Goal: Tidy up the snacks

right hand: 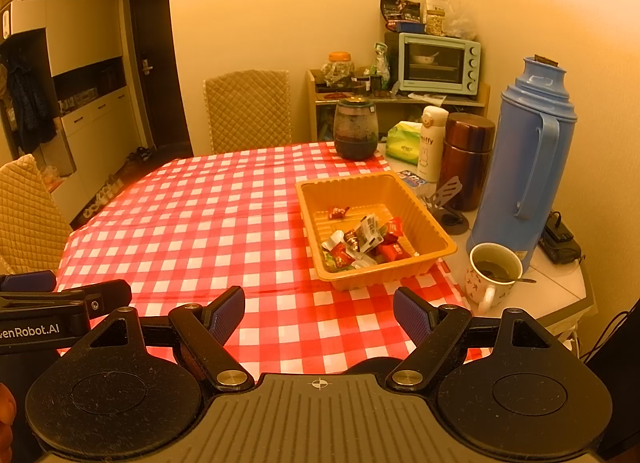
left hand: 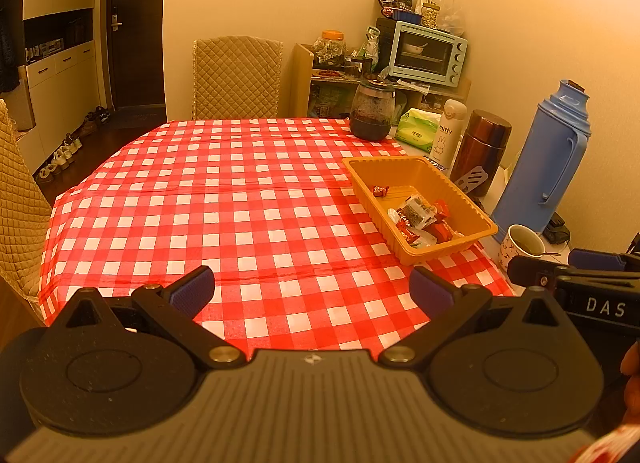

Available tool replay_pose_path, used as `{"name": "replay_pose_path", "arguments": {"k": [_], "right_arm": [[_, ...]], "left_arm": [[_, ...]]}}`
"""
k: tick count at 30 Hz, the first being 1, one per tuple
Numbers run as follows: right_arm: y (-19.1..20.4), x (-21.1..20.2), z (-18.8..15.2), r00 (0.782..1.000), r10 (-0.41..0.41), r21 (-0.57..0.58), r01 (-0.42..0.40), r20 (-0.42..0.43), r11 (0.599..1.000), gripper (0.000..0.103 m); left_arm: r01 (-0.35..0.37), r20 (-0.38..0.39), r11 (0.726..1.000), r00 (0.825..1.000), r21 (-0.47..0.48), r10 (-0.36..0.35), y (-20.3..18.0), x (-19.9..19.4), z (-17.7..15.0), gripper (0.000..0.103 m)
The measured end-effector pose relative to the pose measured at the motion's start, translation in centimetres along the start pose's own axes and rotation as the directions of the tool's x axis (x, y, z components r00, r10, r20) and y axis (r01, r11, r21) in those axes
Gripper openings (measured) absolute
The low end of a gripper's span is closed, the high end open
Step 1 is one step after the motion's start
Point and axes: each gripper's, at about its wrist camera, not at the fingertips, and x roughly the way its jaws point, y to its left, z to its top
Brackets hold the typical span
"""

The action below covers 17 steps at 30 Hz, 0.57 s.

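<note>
- Table (right hand: pixel 192 199): covered by a red-and-white checked cloth, bare apart from the things gathered along its right edge and far corner.
- Orange tray (right hand: pixel 420 219): a shallow rectangular plastic container ahead of and to the right of both pairs of fingers, well apart from them; its long axis runs away from the viewer and slightly leftward.
- Right gripper (right hand: pixel 319 313): fingers spread wide, nothing between them, hanging over the near cloth. Judged the nearer hand to the tray, which lies just right of its centre line.
- Left gripper (left hand: pixel 312 289): fingers likewise wide and empty; from here the tray (left hand: pixel 472 199) sits farther to the right.
- Snacks (right hand: pixel 362 241): small wrapped sweets, mostly red with some white or clear wrappers, heaped in the tray's near end. They look light and crinkly.
- Lone sweet (right hand: pixel 338 213): one red-wrapped piece lies apart, toward the tray's far end.
- No snack is visible on the cloth outside the tray, so the sorting appears largely complete.
</note>
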Motion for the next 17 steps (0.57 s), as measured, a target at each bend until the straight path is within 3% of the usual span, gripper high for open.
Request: {"name": "replay_pose_path", "arguments": {"k": [17], "right_arm": [[-0.23, 0.01, 0.1, 1.0, -0.002, 0.004, 0.002, -0.001, 1.0, 0.081]], "left_arm": [[0.01, 0.016, 1.0, 1.0, -0.016, -0.01, -0.04, 0.21, -0.14, 0.103]]}}
